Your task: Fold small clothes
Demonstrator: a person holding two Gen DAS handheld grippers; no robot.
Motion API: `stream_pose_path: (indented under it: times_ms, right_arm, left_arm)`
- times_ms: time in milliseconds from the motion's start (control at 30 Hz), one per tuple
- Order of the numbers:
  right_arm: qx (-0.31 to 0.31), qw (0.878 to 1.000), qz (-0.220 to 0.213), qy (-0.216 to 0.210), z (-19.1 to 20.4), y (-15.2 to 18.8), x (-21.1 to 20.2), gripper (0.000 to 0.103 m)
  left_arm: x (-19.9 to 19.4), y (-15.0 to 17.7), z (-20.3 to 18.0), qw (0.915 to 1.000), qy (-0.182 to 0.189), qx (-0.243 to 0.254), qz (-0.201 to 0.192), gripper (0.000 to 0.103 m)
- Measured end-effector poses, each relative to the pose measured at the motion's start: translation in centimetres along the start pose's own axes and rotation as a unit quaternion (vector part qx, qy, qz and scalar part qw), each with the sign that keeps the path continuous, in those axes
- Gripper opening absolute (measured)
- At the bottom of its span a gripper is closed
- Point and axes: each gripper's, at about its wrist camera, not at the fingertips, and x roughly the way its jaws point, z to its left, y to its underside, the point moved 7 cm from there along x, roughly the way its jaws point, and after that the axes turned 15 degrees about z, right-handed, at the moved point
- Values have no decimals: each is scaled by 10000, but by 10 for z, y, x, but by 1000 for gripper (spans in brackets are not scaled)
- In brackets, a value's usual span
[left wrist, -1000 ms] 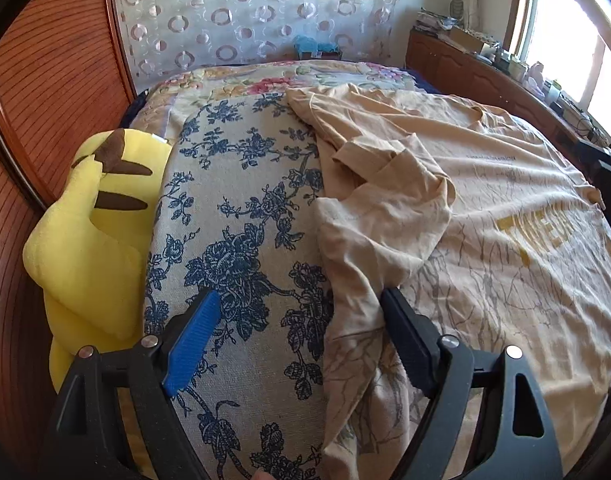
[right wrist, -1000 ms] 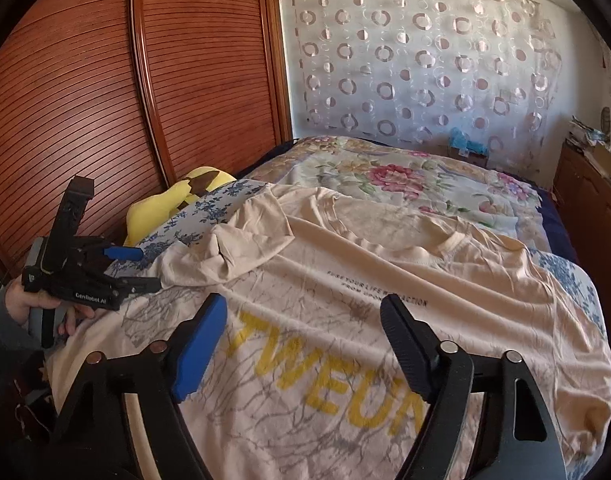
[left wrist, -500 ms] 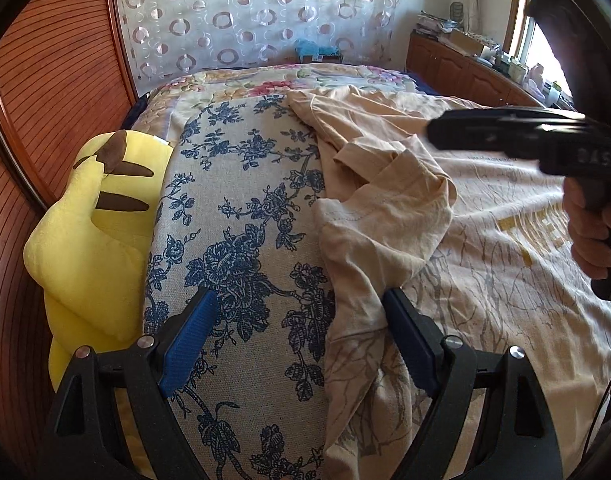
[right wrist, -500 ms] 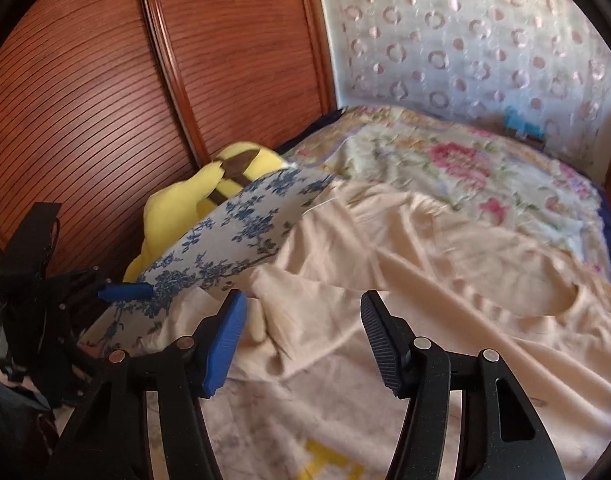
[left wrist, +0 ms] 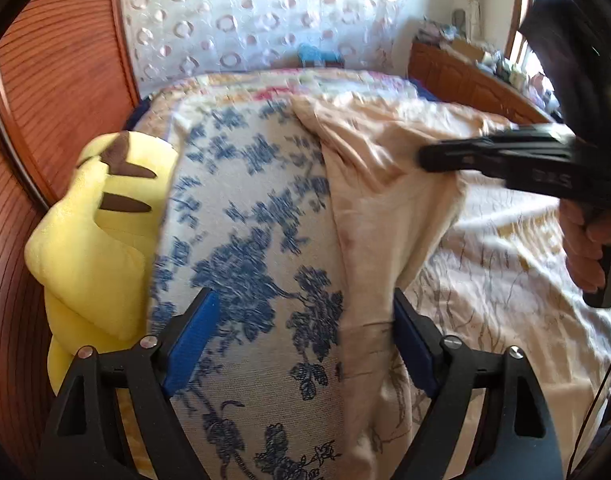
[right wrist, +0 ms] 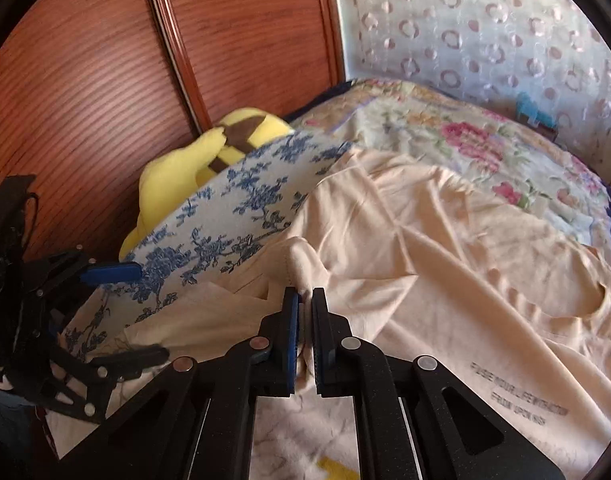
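The right claw (right wrist: 303,300) has pinched shut on a bunched fold of the beige T-shirt (right wrist: 445,248), at the sleeve on the shirt's side nearest the blue-flowered cushion (right wrist: 233,216). From that pinch the shirt spreads away ahead and to the right of the claw across the bed (right wrist: 485,136), its neckline off to the far right and its printed chest just beneath the claw's right finger. Any fold inward would therefore carry the sleeve rightward, over the body of the shirt.

The left claw (left wrist: 301,344) hangs wide open and holds nothing; the shirt's lower side edge lies just inside its right finger, with the cushion filling the rest of the gap. It is the nearer claw to the hem.

The hem itself is cut off below both views. How much cloth sits between the right claw's pads is hidden, and the left view is blurred. The yellow plush toy (left wrist: 101,240) lies beyond the cushion, well clear of the shirt.
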Motion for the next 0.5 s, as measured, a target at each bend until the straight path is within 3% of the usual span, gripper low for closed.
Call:
stream_pose_path:
  times_ms: [133,233,333,500]
  right_arm:
    - [243,9986,-464,-68,-10,18,-25,6]
    - [423,9970,-608,214,-22,36,-32,8]
    - [652,9955,-471,504,-36,55,-32,41]
    - [792,9949,-400,469,-46,55,-23,41]
  left_arm:
    - [-24,-5,-7,9977,531,-111,-397,75]
    - [-36,-11,-26,9967,621,97,-511,72]
    - [-40,-16,-42,9946,852,252,-533,69]
    - [-26,-24,-51,9931,1095,190,-366,54]
